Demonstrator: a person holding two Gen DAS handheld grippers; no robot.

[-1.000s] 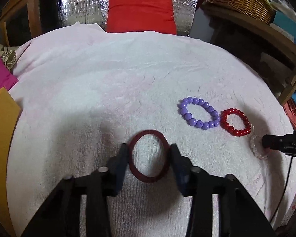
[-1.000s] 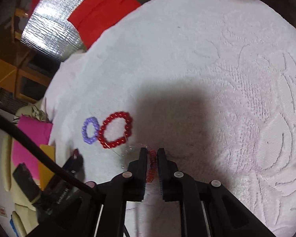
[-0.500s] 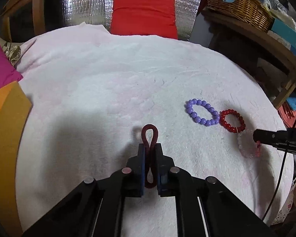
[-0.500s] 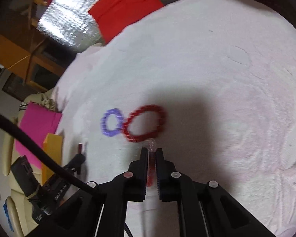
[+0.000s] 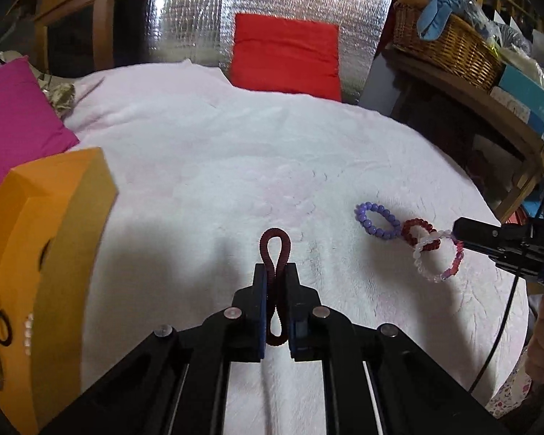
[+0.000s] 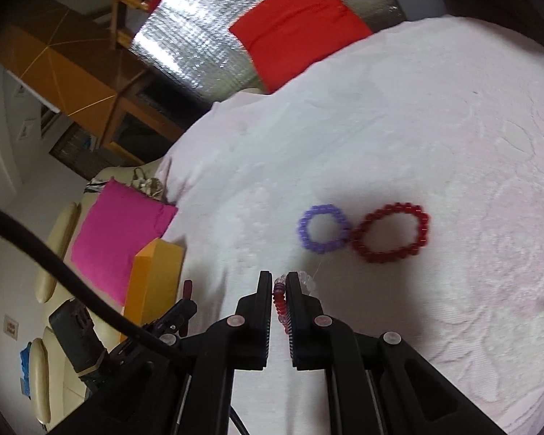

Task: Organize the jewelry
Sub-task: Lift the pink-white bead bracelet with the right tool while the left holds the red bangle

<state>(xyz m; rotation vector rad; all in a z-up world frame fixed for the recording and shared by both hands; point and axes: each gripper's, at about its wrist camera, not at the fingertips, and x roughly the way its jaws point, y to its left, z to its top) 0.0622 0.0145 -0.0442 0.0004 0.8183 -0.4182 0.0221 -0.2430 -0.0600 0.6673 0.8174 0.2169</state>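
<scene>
My left gripper (image 5: 275,272) is shut on a dark red ring bracelet (image 5: 275,243), squeezed into a narrow loop and held above the white cloth. My right gripper (image 6: 280,281) is shut on a clear and pink beaded bracelet (image 6: 280,299), which hangs from it in the left wrist view (image 5: 439,259). A purple beaded bracelet (image 6: 322,230) and a red beaded bracelet (image 6: 390,233) lie side by side on the cloth, ahead of the right gripper. An orange jewelry box (image 5: 43,253) stands at the left with several rings on its face.
The white cloth (image 5: 235,166) covers a round table. A pink cushion (image 5: 14,116) lies far left, a red cushion (image 5: 286,58) at the back. A wicker basket (image 5: 446,47) sits on a wooden shelf at the right.
Both grippers have lifted with their bracelets. The left one closed on the dark red ring a second ago and has turned toward the orange box. The clear and pink bracelet now hangs off the cloth.
</scene>
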